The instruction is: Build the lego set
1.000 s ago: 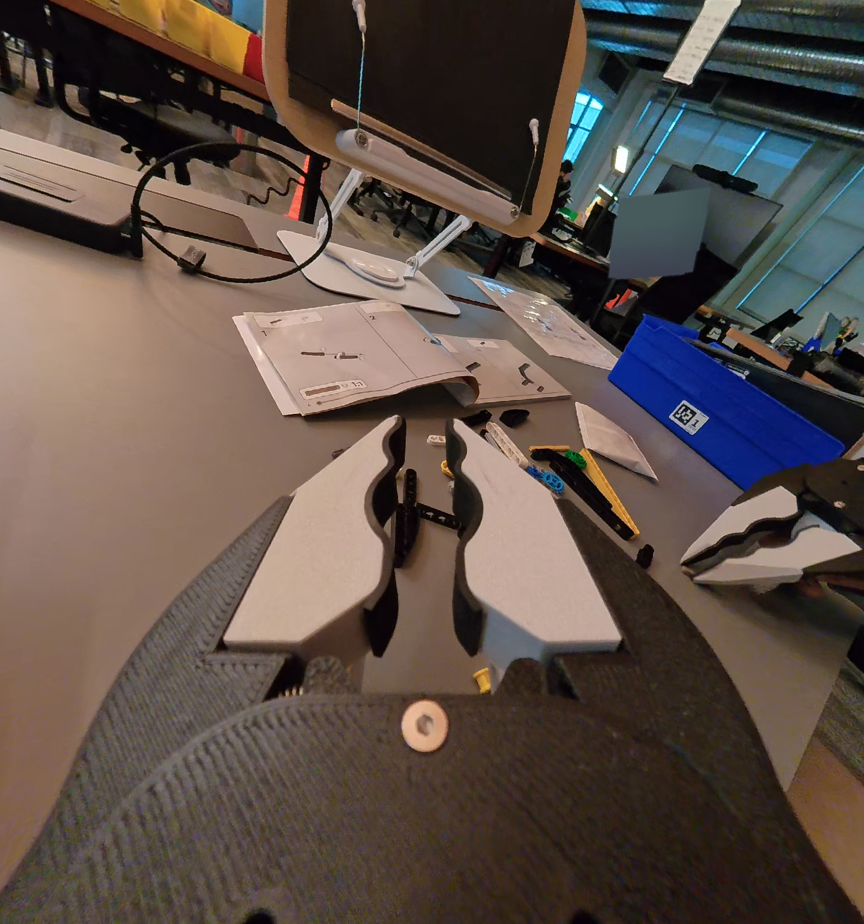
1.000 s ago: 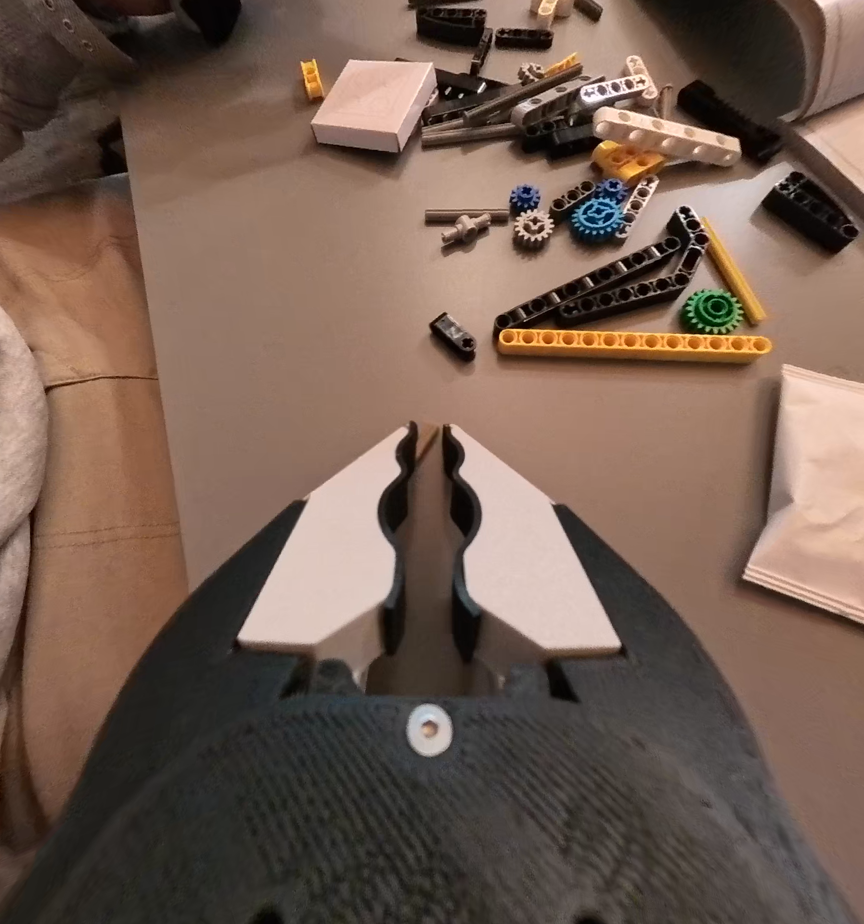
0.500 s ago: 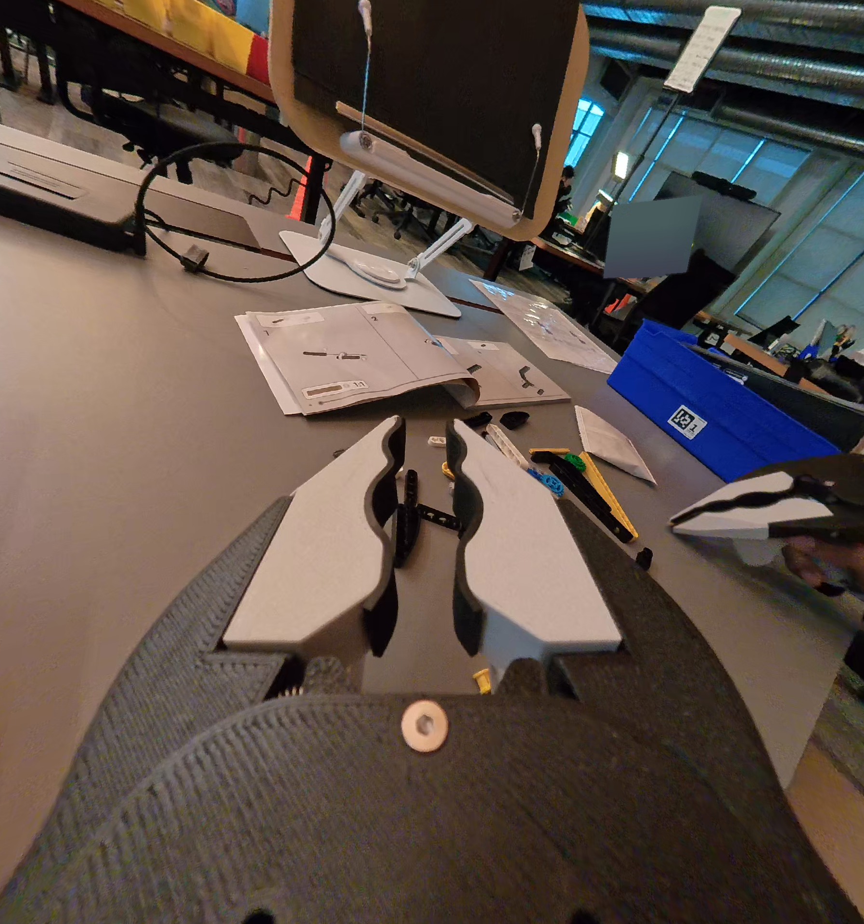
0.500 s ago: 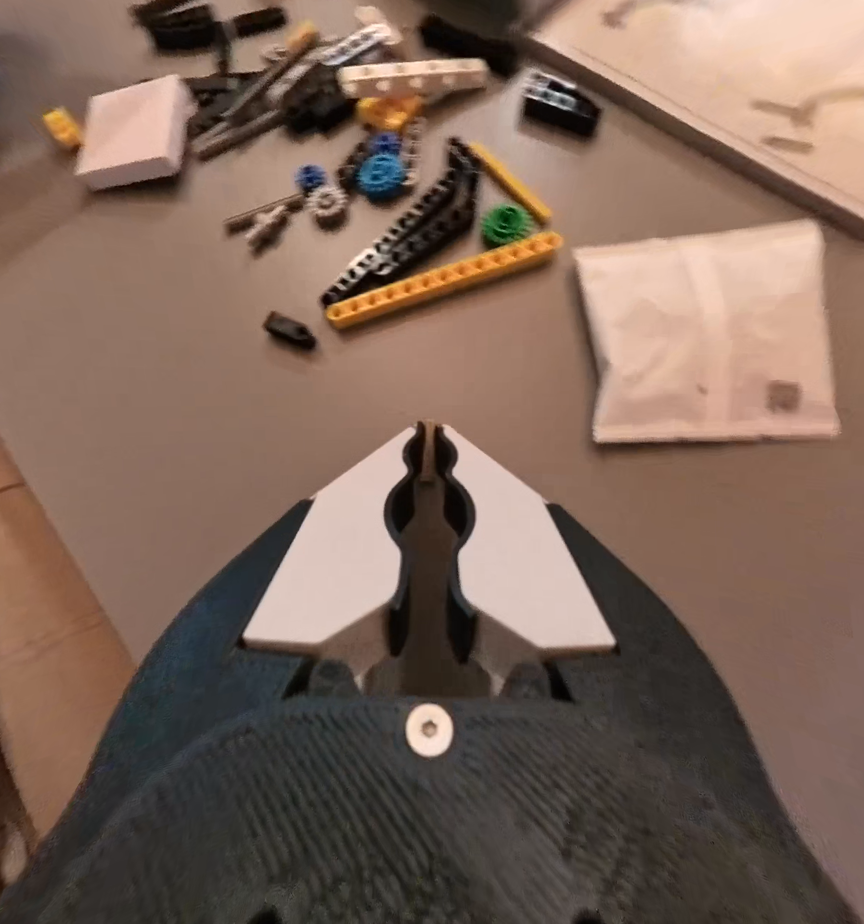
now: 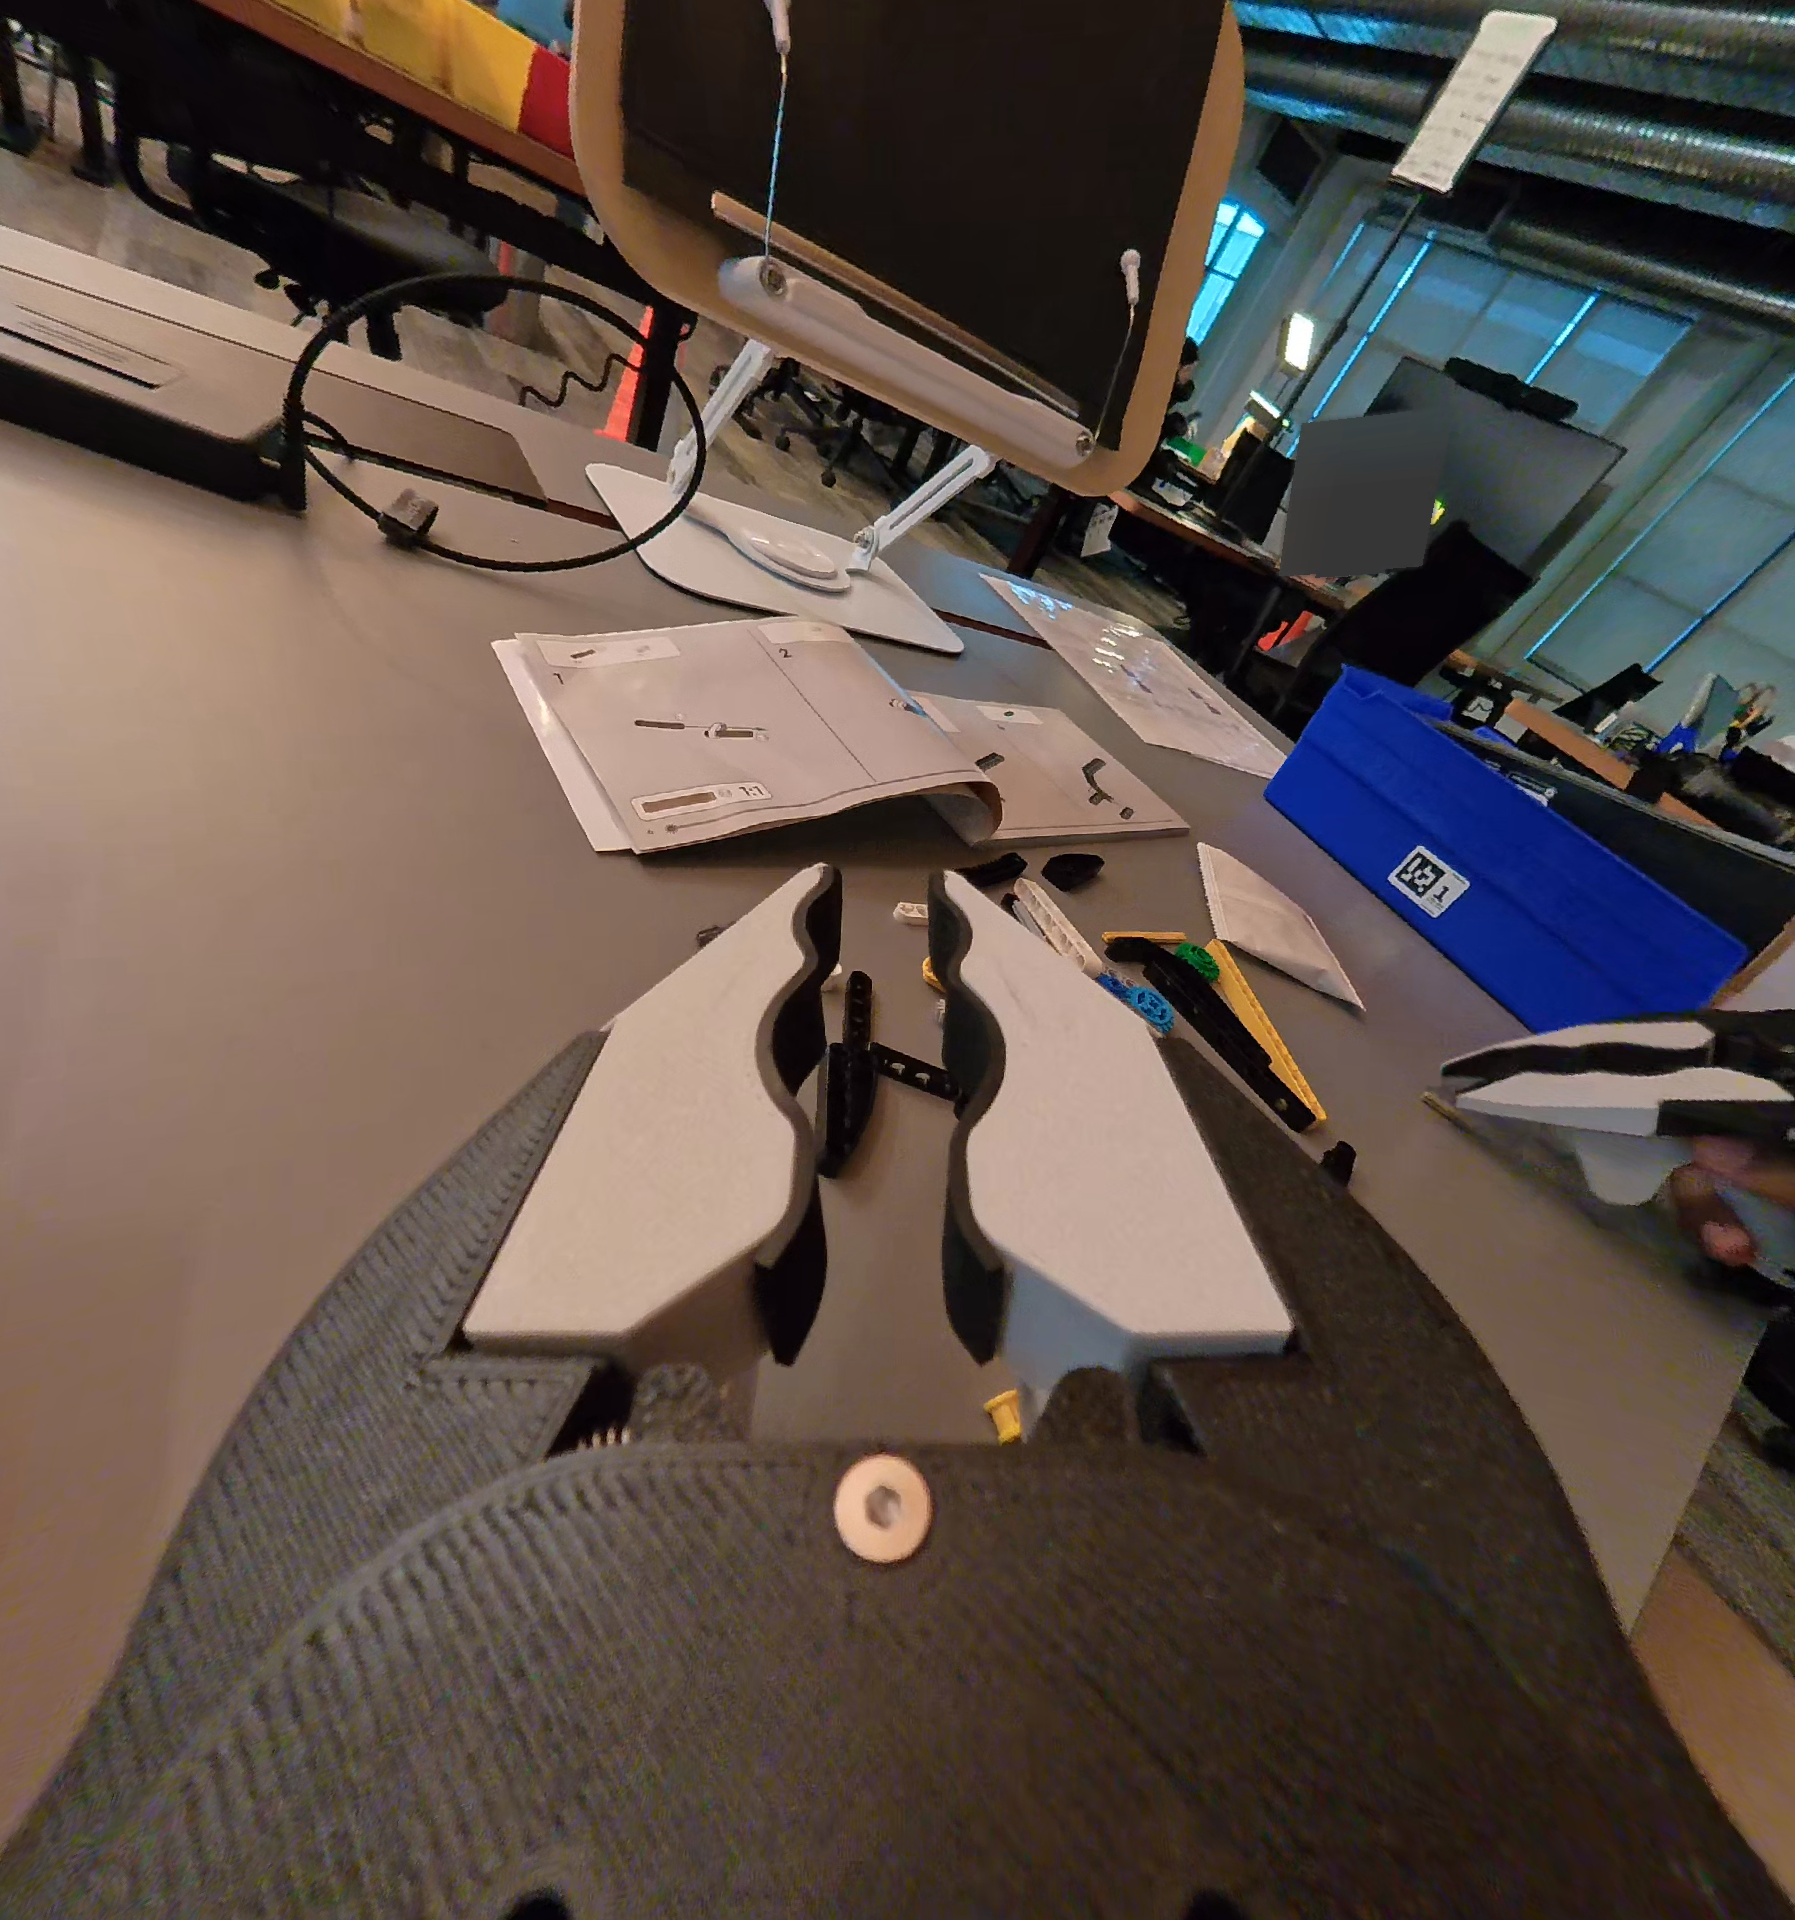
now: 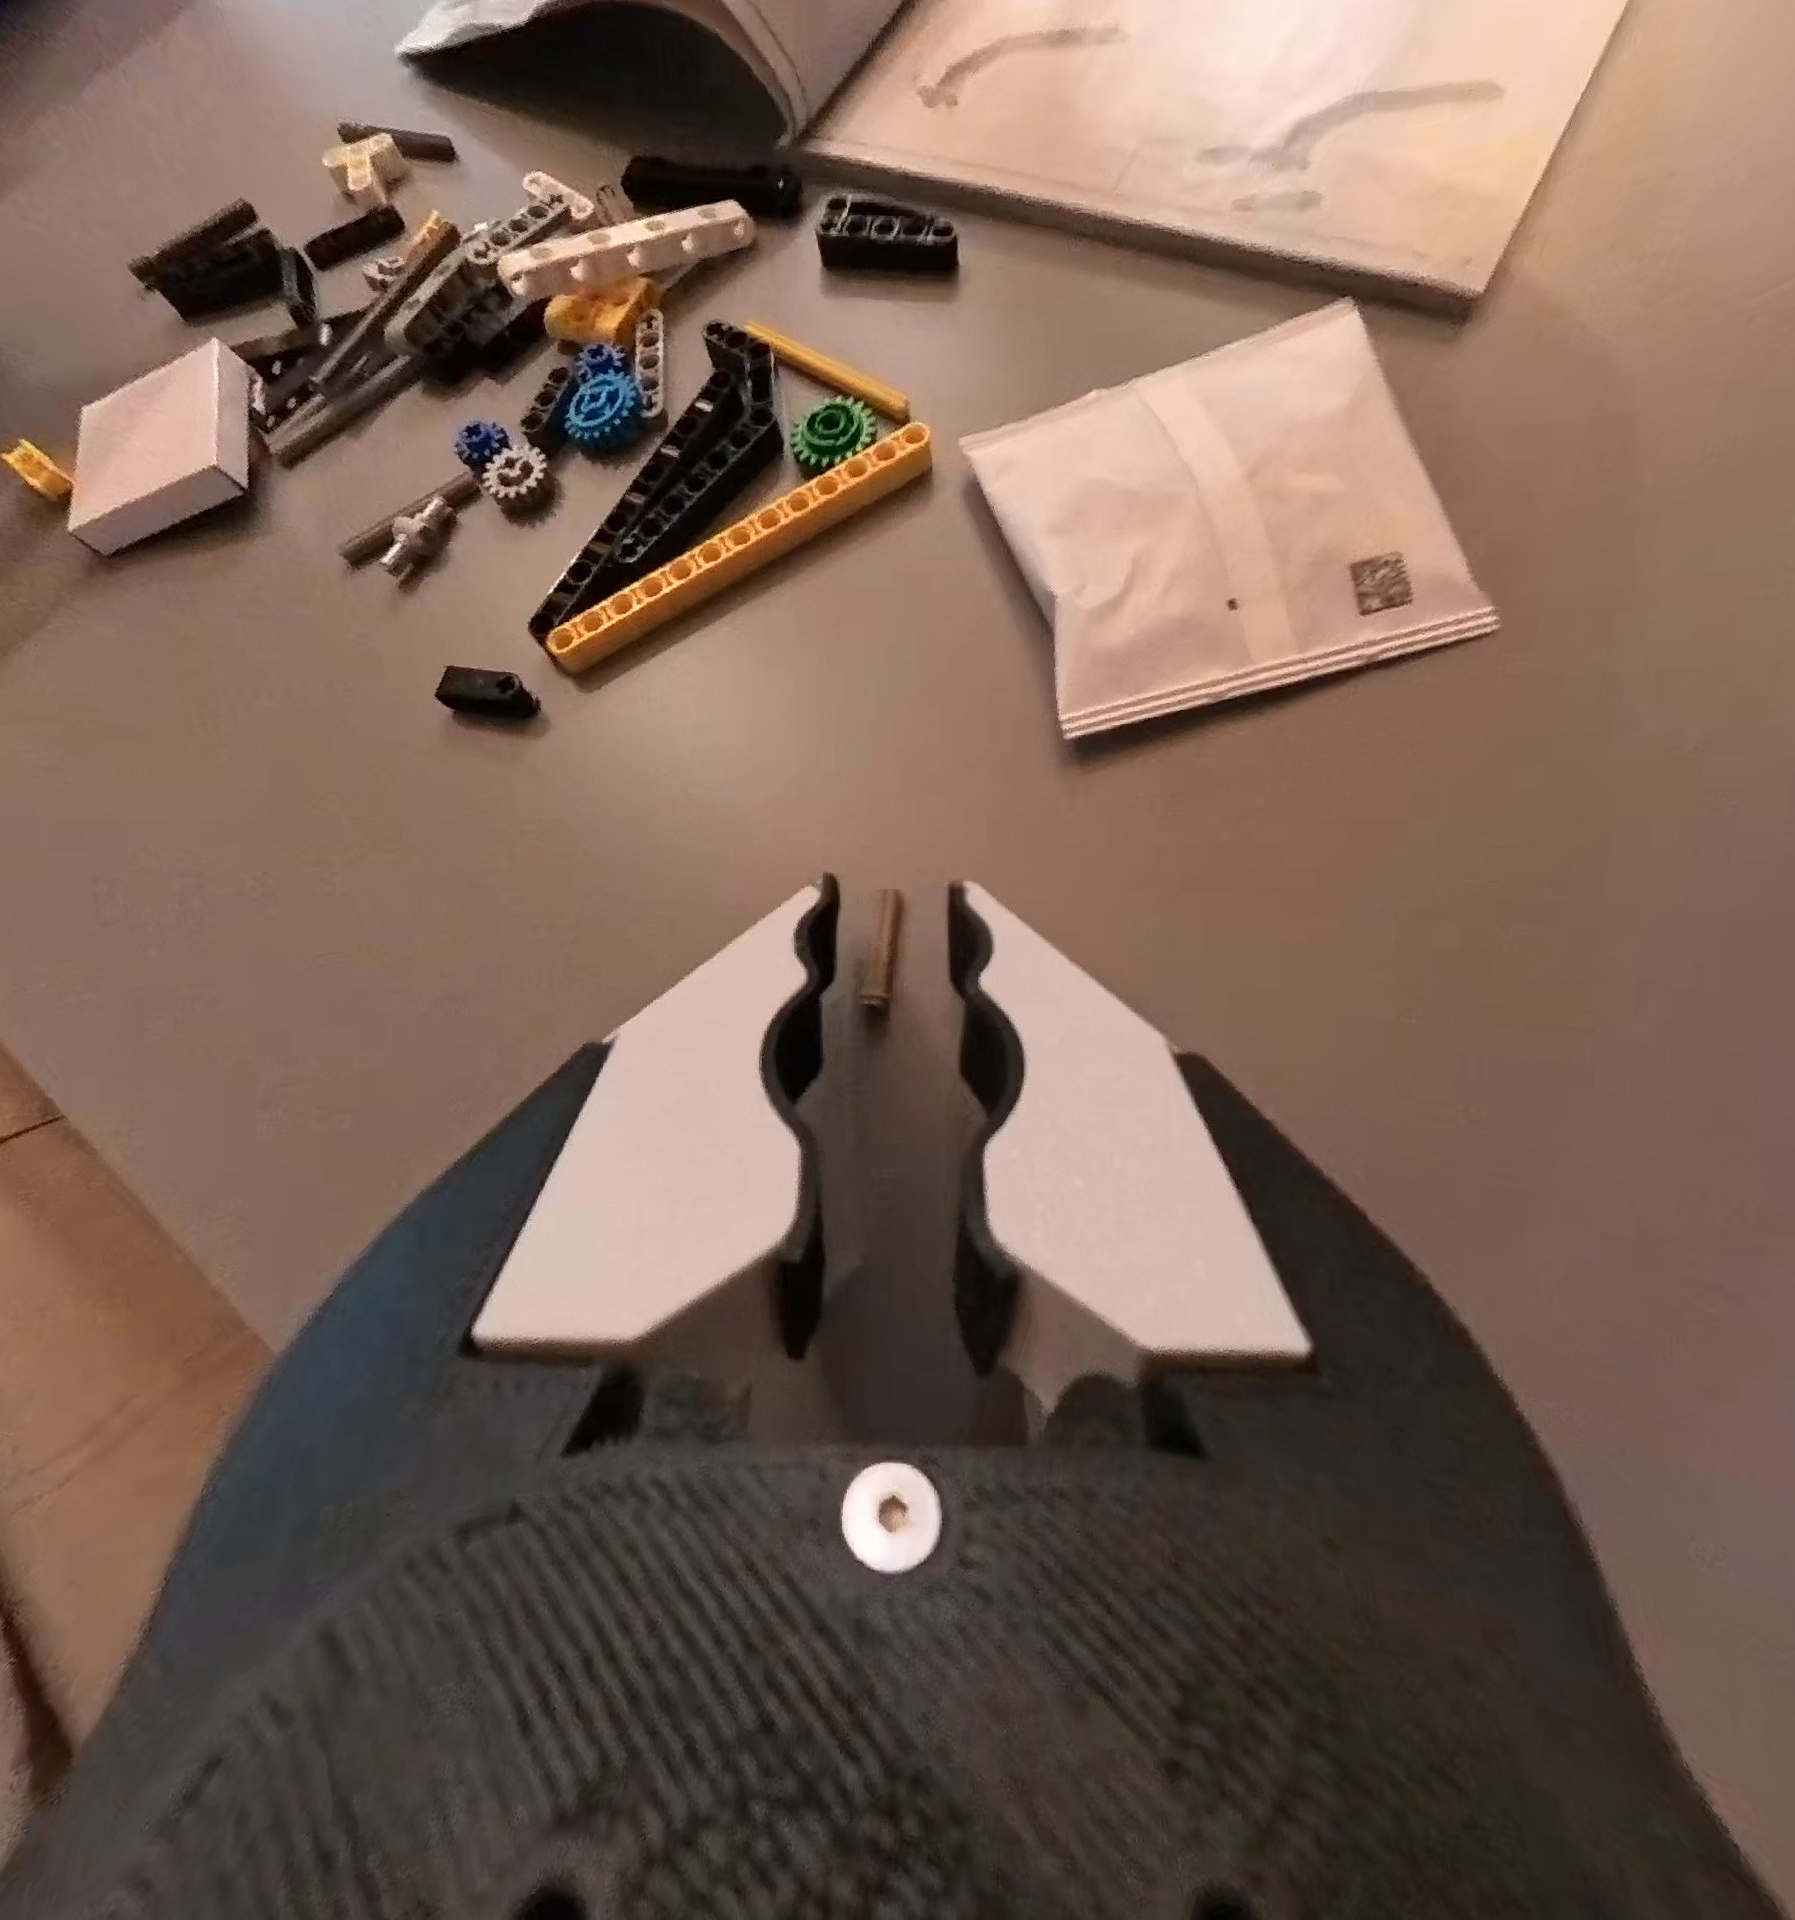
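Observation:
Loose Lego Technic pieces lie in a pile on the grey table: a long yellow beam (image 6: 742, 540), black angled beams (image 6: 664, 488), a green gear (image 6: 828, 431), a blue gear (image 6: 599, 407) and a white beam (image 6: 623, 249). My right gripper (image 6: 891, 894) is open near the table's front edge. A small tan pin (image 6: 882, 961) sits loose between its fingers, touching neither. My left gripper (image 5: 885, 894) is open and empty, low over the table, with black beams (image 5: 851, 1070) showing between its fingers. The right gripper (image 5: 1558, 1081) also shows in the left wrist view.
An open instruction booklet (image 5: 727, 727) lies behind the pile, a white paper bag (image 6: 1225, 540) to its right, a small white box (image 6: 160, 447) to its left. A blue bin (image 5: 1495, 873), a tablet stand (image 5: 768, 561) and a looped cable (image 5: 498, 416) stand farther back.
My right gripper swung to face the pile and paper bag, pinched shut on the tan pin, then opened and let it go. My left gripper has stayed still and open.

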Motion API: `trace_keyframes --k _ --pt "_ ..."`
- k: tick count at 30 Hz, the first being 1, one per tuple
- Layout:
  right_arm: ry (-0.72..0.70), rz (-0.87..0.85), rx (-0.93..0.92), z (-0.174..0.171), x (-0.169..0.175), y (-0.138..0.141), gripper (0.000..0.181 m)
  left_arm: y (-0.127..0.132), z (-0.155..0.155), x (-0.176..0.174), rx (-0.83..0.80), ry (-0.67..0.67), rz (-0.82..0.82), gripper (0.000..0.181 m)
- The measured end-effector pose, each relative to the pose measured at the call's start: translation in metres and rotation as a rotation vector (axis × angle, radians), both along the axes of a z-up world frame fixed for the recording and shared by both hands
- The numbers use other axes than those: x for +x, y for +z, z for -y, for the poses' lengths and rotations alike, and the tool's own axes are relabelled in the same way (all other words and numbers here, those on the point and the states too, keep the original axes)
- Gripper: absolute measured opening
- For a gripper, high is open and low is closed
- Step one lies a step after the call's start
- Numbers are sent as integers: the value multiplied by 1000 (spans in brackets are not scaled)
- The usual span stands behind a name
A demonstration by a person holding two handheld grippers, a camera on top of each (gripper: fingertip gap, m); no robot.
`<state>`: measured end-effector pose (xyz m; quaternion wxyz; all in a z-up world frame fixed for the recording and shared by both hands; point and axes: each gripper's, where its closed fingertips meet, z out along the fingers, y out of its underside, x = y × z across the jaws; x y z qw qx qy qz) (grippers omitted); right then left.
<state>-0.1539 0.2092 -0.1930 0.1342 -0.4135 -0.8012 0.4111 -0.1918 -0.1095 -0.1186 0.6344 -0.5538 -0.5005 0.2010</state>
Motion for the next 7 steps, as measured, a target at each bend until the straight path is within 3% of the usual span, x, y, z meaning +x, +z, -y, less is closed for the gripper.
trace_keyframes --k 1,7 --pt "-4 -27 10 -5 -1 5 21 0 0 0 0 1 -1 13" --pt "-110 -33 97 -53 -6 5 21 0 -1 0 1 -4 1 12"
